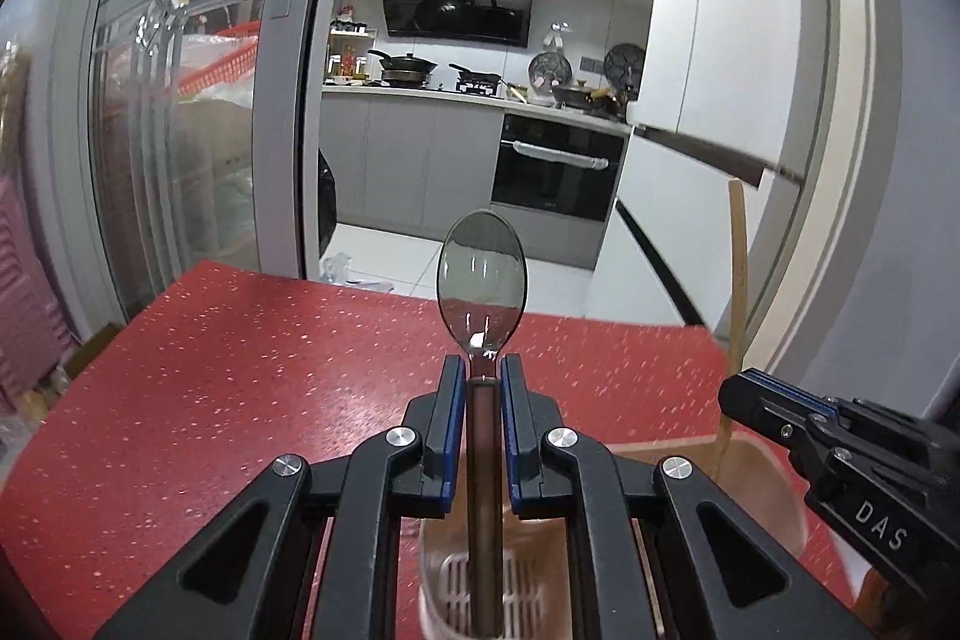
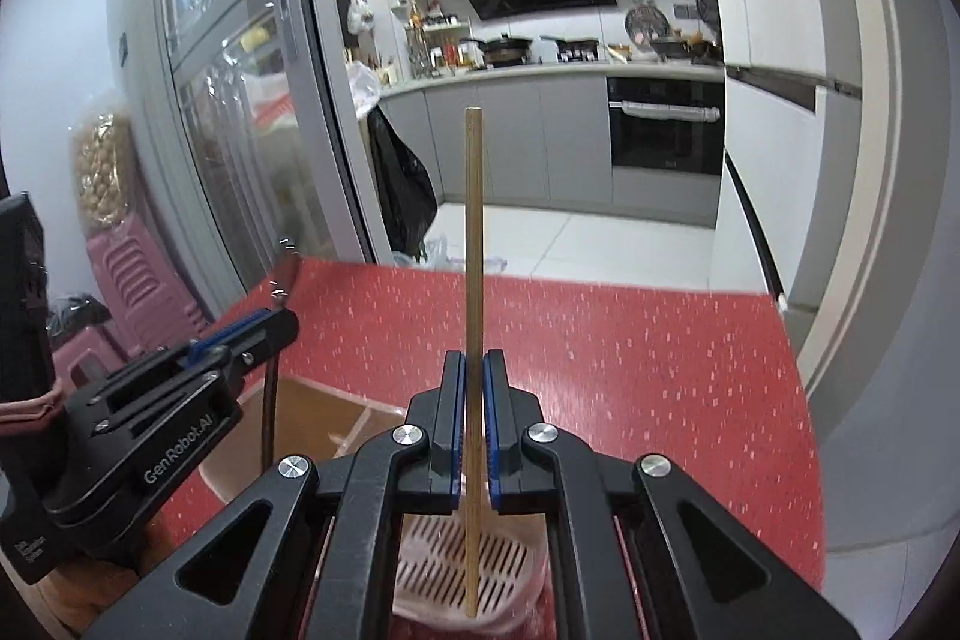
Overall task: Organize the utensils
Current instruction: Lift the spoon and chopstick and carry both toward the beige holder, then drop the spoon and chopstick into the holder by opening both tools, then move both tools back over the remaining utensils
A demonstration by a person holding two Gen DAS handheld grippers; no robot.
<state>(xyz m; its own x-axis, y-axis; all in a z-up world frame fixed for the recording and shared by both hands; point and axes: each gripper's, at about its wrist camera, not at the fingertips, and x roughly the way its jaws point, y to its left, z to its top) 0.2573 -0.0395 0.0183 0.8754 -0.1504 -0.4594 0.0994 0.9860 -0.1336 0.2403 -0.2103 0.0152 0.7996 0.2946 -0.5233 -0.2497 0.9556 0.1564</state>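
My left gripper (image 1: 483,370) is shut on a metal spoon (image 1: 482,274), held upright with the bowl up and the handle hanging down into a pink slotted utensil holder (image 1: 462,586) below. My right gripper (image 2: 474,370) is shut on a wooden chopstick (image 2: 474,220), held upright with its lower end over the pink slotted holder (image 2: 498,586). The right gripper (image 1: 744,394) and its chopstick (image 1: 738,280) show at the right of the left wrist view. The left gripper (image 2: 282,325) with the spoon handle (image 2: 269,412) shows at the left of the right wrist view.
A red speckled table (image 1: 240,388) lies under both grippers. A brown cardboard box (image 2: 312,418) sits next to the holder. Past the table's far edge are a glass sliding door (image 1: 180,130) and a kitchen. Pink stools (image 2: 138,280) stand at the left.
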